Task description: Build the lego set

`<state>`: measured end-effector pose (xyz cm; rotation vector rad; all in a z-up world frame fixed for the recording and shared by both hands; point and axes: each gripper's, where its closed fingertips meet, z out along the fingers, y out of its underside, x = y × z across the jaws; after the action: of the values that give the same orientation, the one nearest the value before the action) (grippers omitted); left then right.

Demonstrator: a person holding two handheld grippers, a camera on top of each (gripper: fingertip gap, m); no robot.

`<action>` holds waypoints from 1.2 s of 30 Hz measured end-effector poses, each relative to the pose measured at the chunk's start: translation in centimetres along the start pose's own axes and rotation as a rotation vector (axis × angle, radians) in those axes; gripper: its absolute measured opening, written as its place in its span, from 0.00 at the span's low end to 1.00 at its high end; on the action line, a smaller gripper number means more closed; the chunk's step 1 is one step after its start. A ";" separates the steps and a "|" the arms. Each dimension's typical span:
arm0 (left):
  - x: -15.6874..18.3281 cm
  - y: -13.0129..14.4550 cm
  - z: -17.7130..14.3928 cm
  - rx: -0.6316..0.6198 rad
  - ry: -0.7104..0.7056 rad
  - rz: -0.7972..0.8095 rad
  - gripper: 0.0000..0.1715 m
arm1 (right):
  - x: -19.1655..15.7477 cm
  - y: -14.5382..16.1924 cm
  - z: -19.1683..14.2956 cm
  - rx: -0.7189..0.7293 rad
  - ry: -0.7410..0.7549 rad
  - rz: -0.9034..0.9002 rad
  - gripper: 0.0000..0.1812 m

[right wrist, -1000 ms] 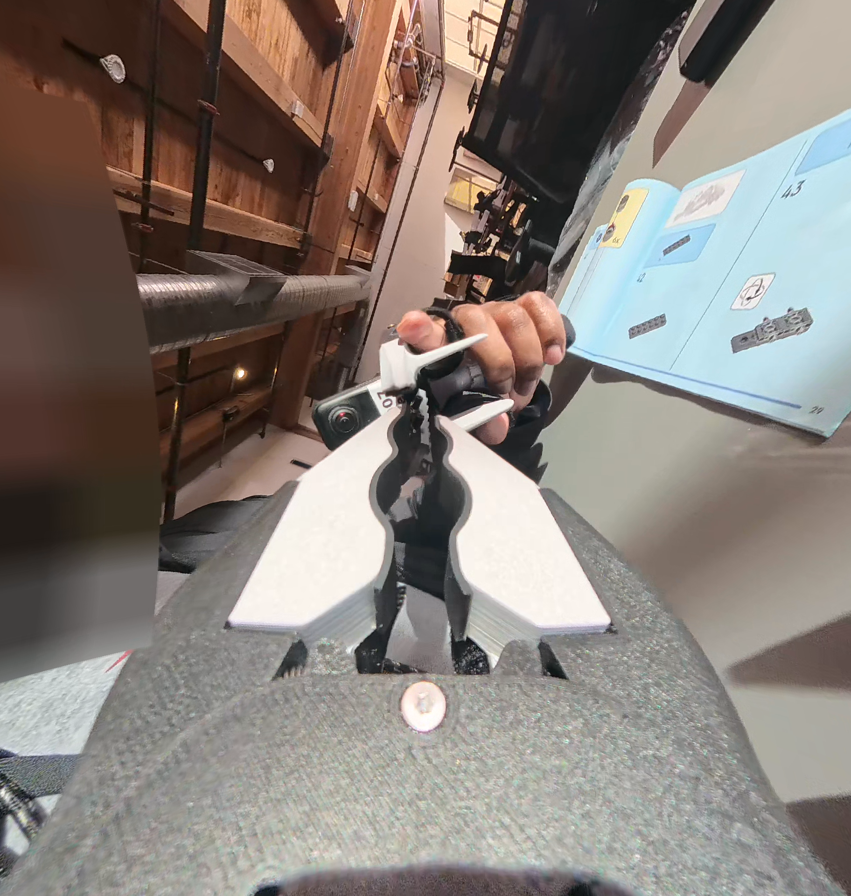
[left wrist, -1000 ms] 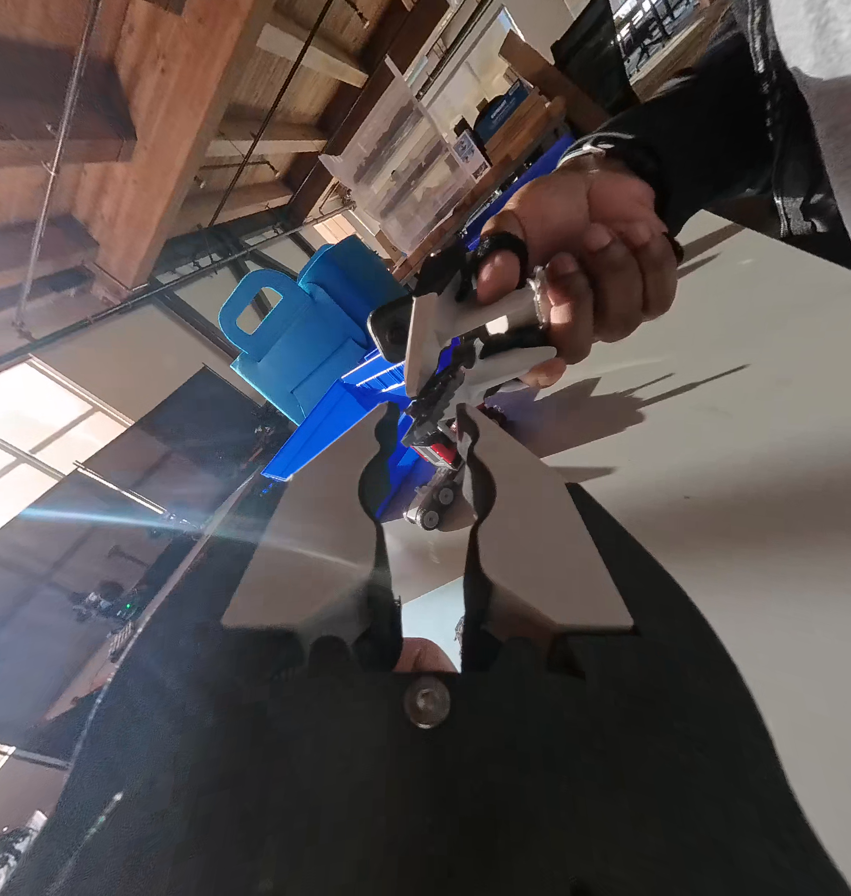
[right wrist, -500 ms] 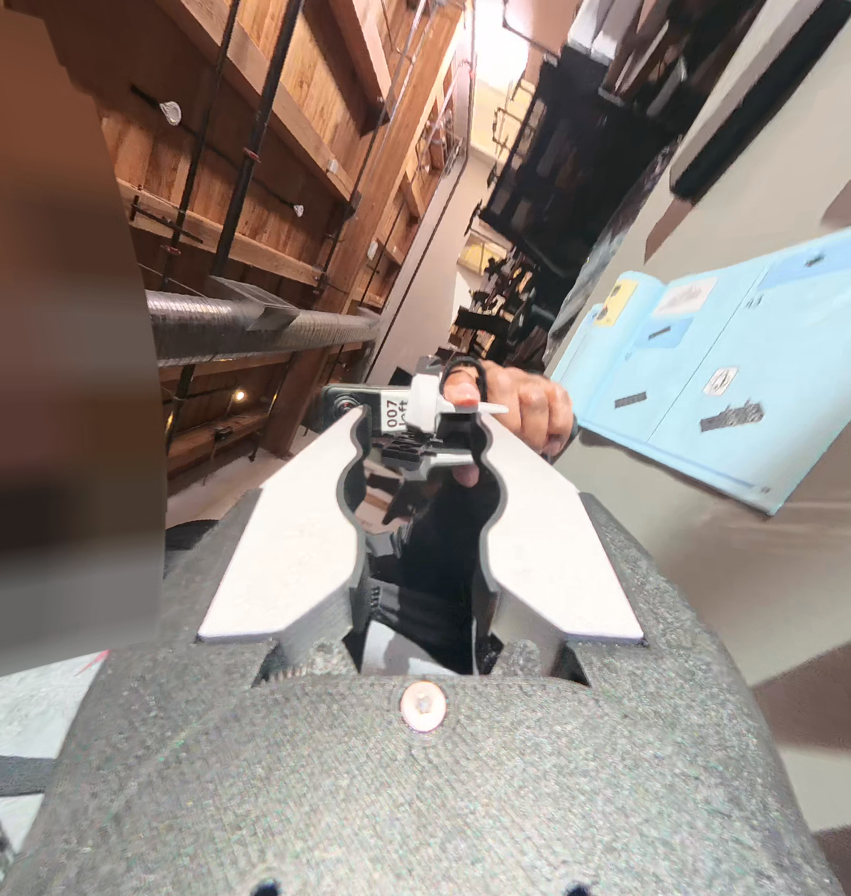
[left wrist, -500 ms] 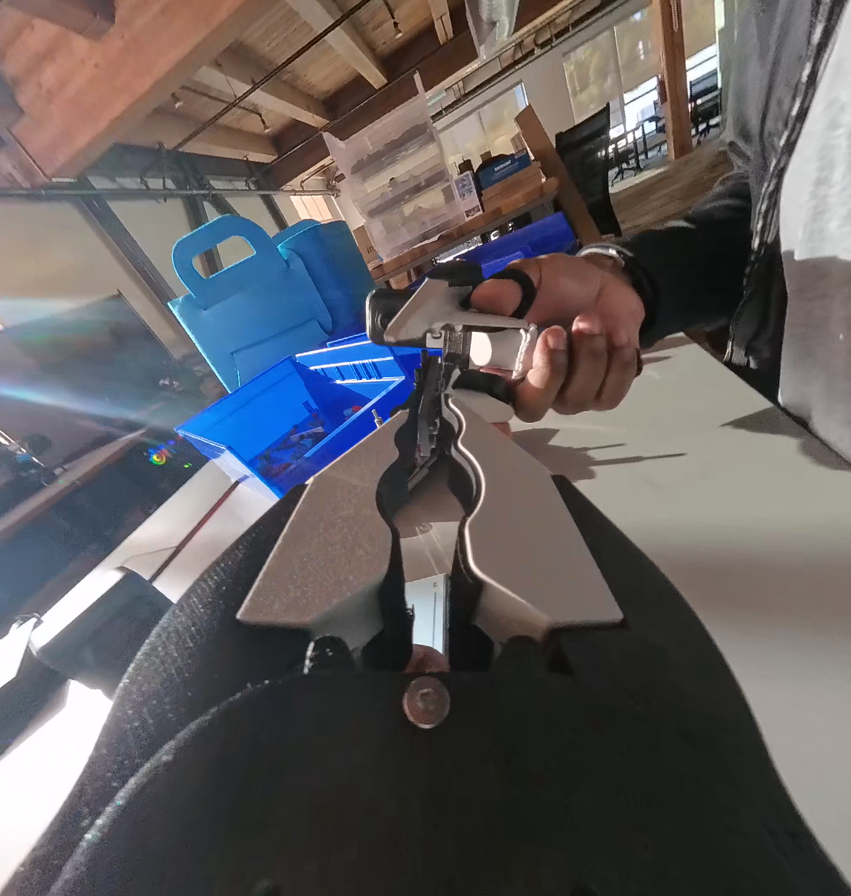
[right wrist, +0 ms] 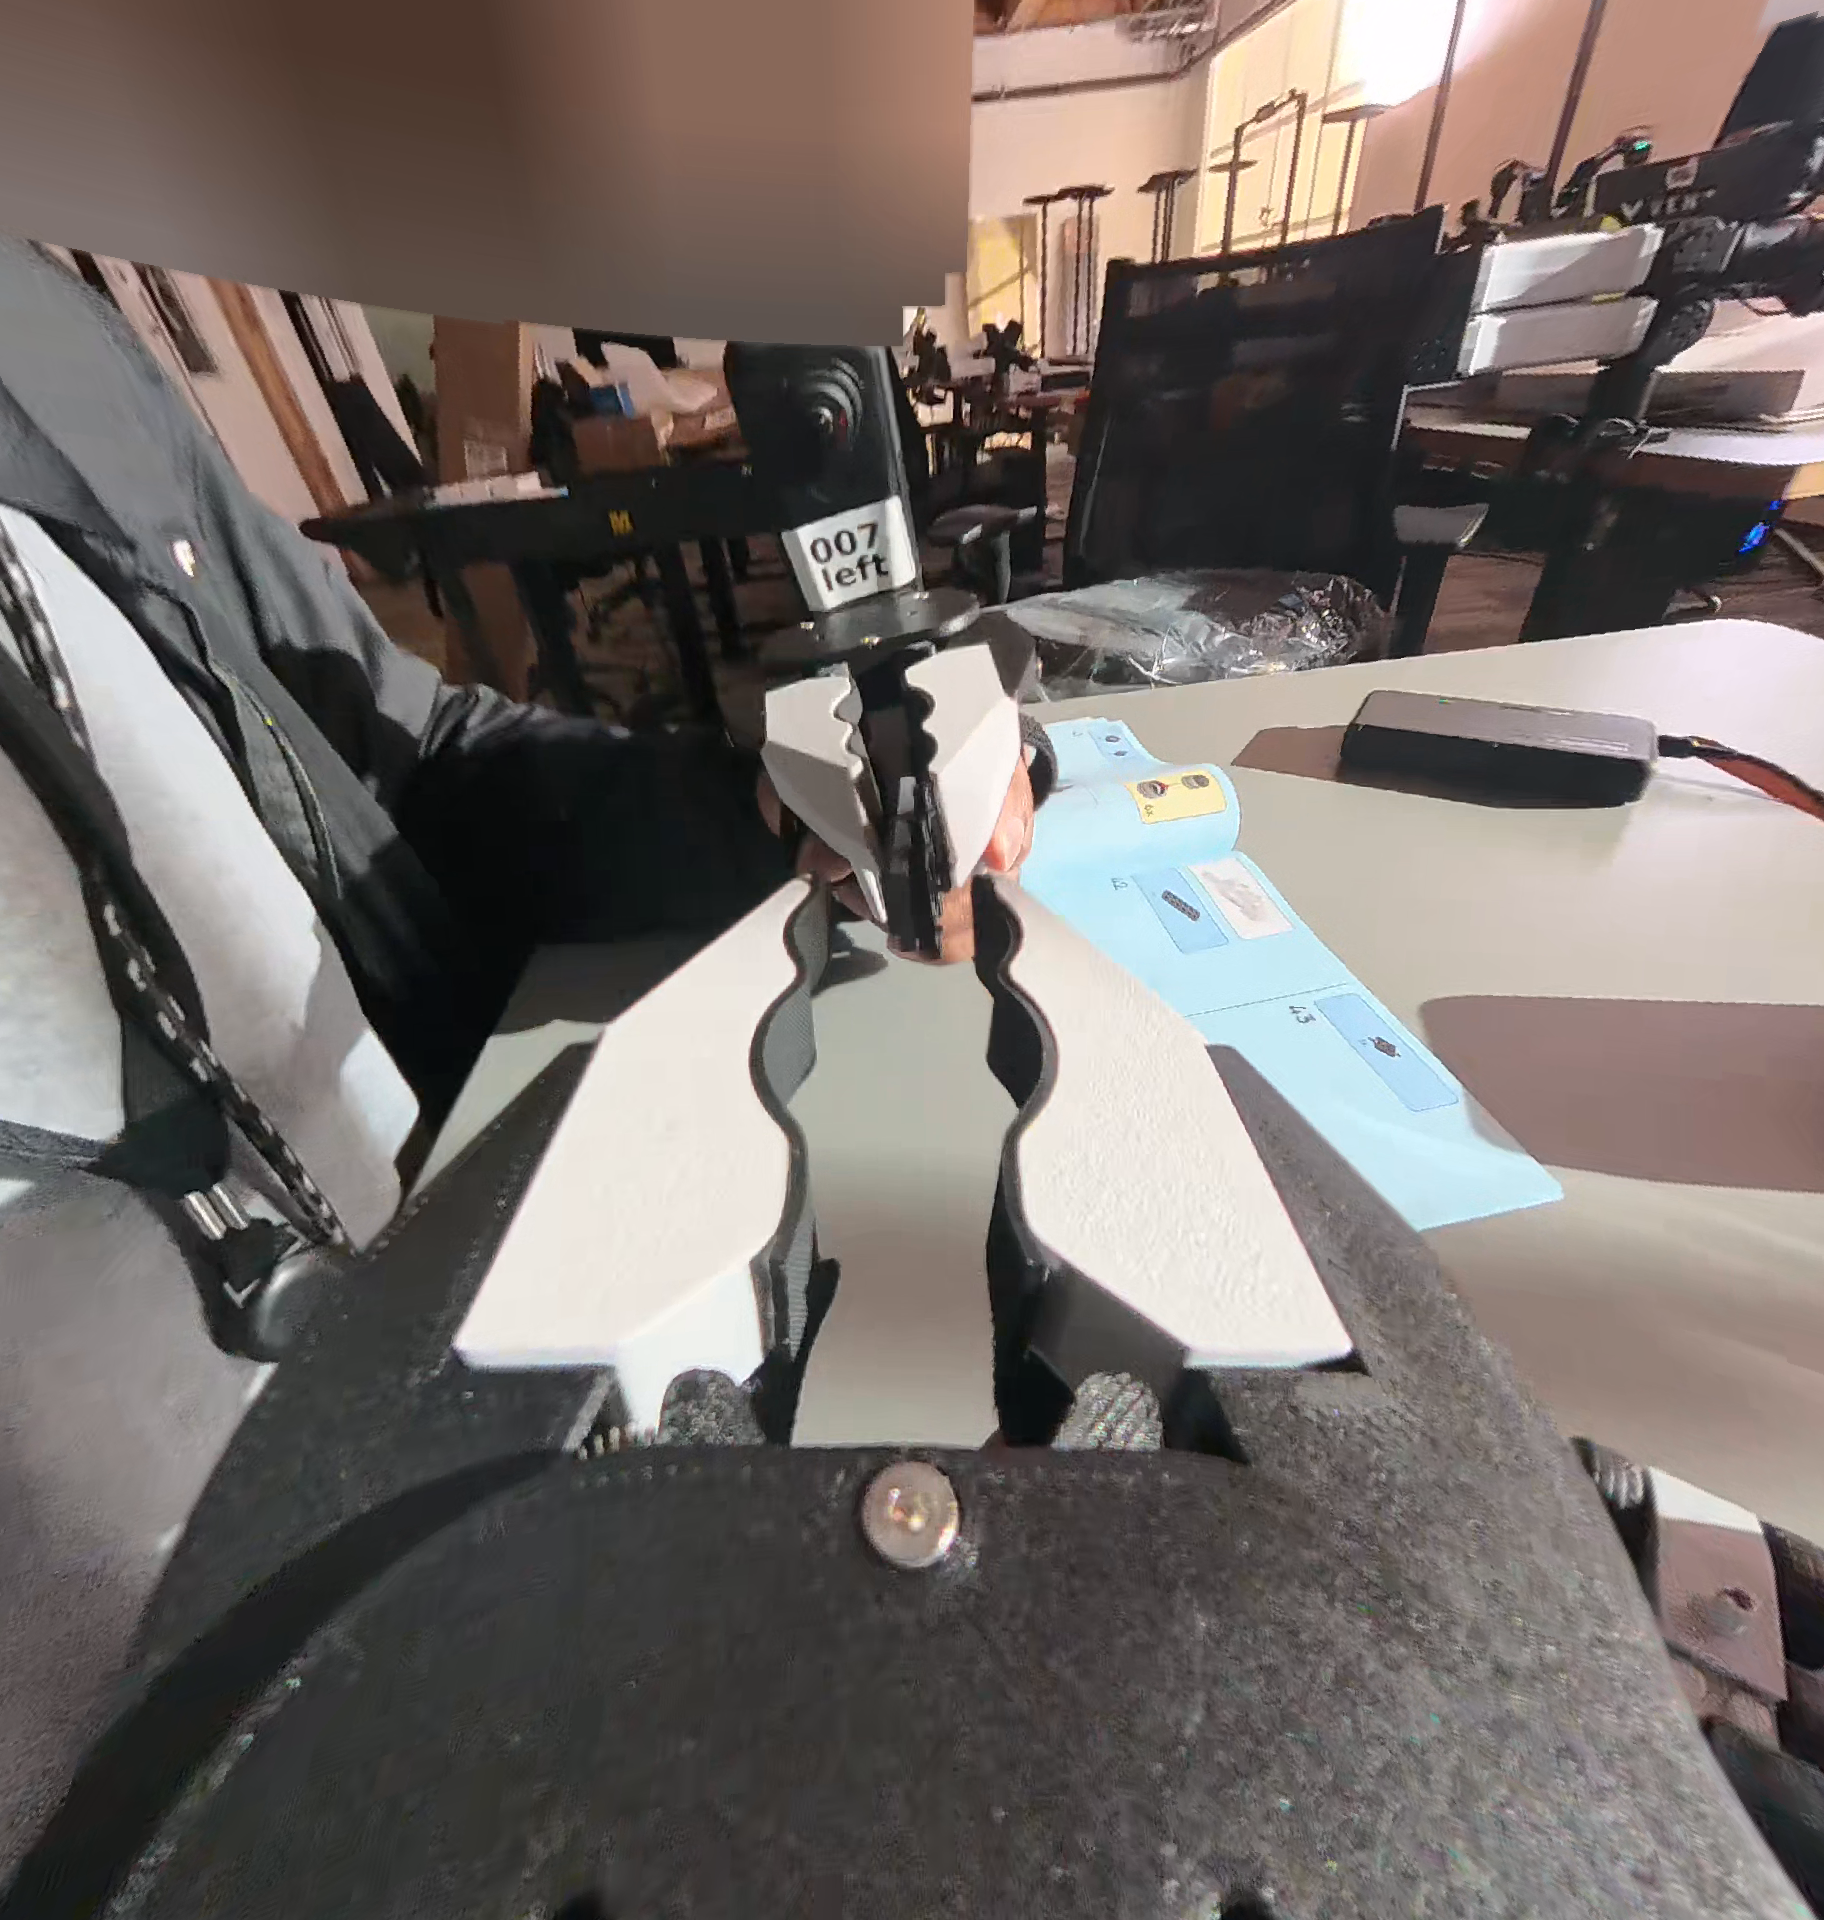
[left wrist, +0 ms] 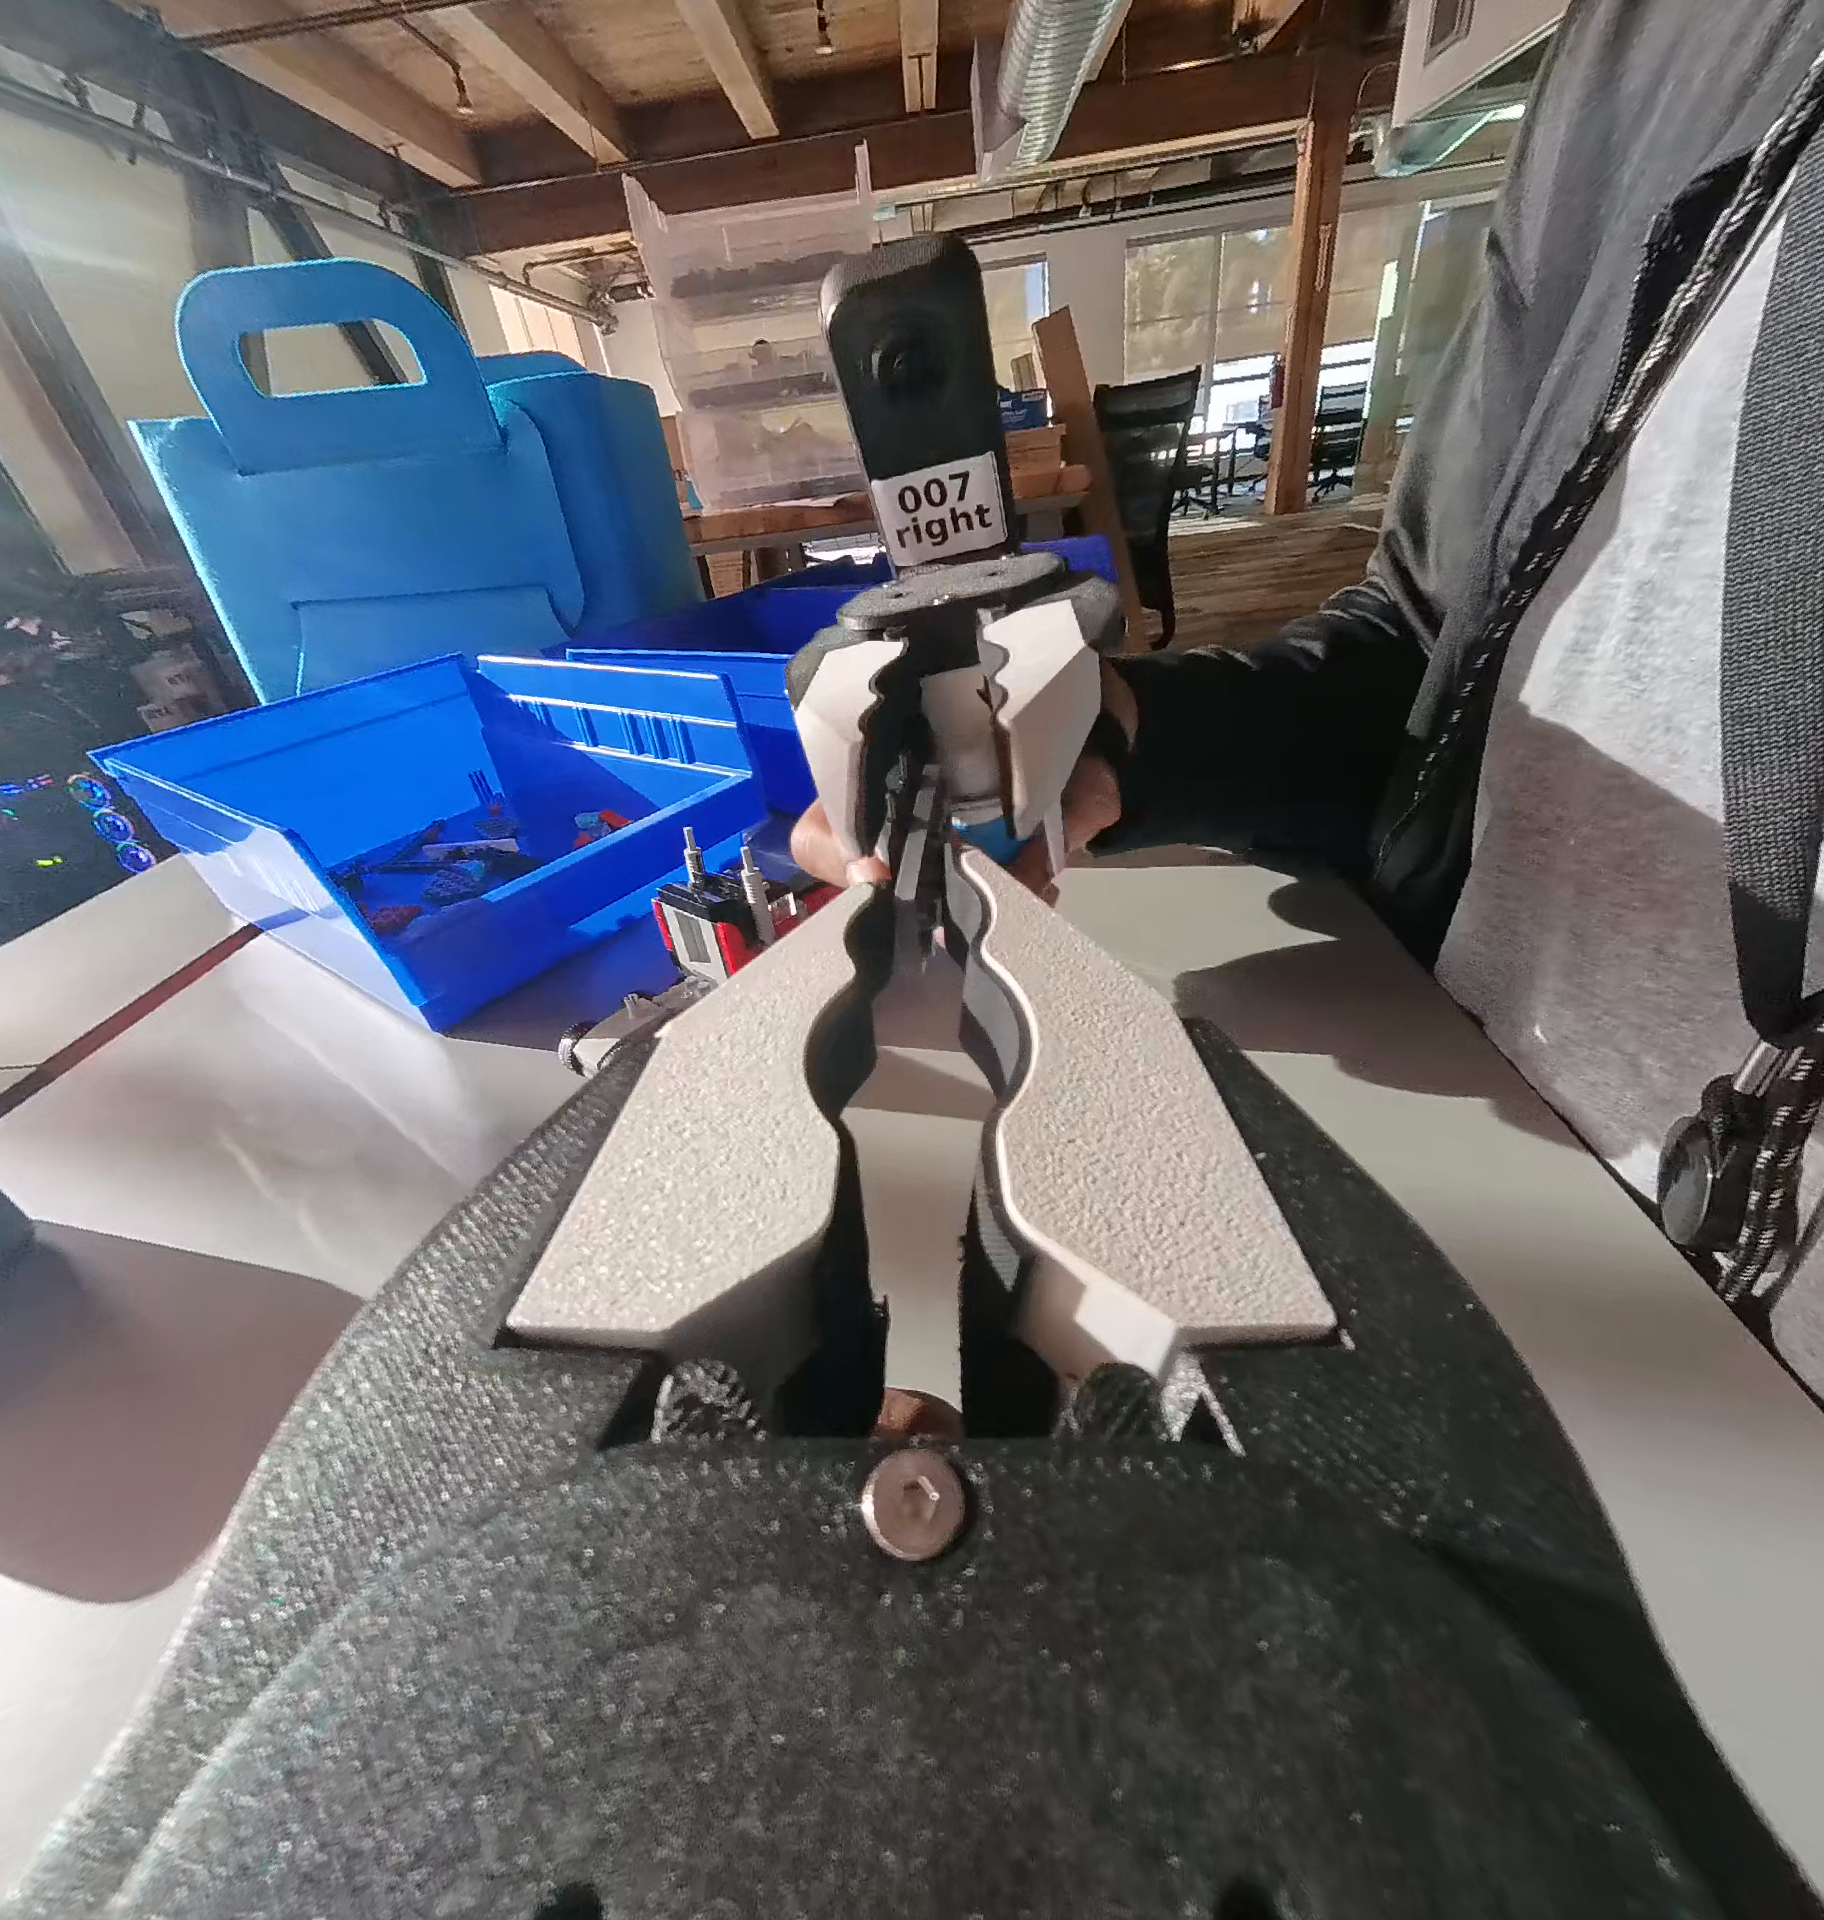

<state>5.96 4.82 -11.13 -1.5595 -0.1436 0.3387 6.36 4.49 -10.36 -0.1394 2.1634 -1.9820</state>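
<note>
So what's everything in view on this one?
table: one, pale grey, under everything
bins: at least two, blue, far side of the table
loose lego parts: several, mixed colours, in the front bin
part-built lego model: one, red, black and white, on the table before the bins
bag: one, blue, upright behind the bins
instruction booklet: one, light blue, open on the table
flat device: one, black, cabled, beyond the booklet
black lego piece: one, in the left gripper
left gripper: shut on that piece
right gripper: open, facing the left gripper
</note>
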 end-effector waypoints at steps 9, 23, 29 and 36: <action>0.5 0.5 0.1 -0.019 0.045 -0.021 0.06 | -0.1 0.3 0.3 0.017 -0.047 -0.047 0.12; 0.7 0.9 0.3 -0.045 0.069 -0.053 0.05 | -0.3 0.4 0.4 0.039 -0.058 -0.074 0.06; 0.7 0.9 0.3 -0.045 0.077 -0.072 0.05 | -0.2 0.5 0.5 0.051 -0.063 -0.043 0.06; 0.6 0.9 0.3 -0.045 0.074 -0.076 0.05 | 0.0 0.5 0.5 0.056 -0.062 -0.017 0.06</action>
<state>6.34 5.22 -12.12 -1.6044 -0.1529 0.2194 6.50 4.06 -10.88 -0.2086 2.0734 -2.0177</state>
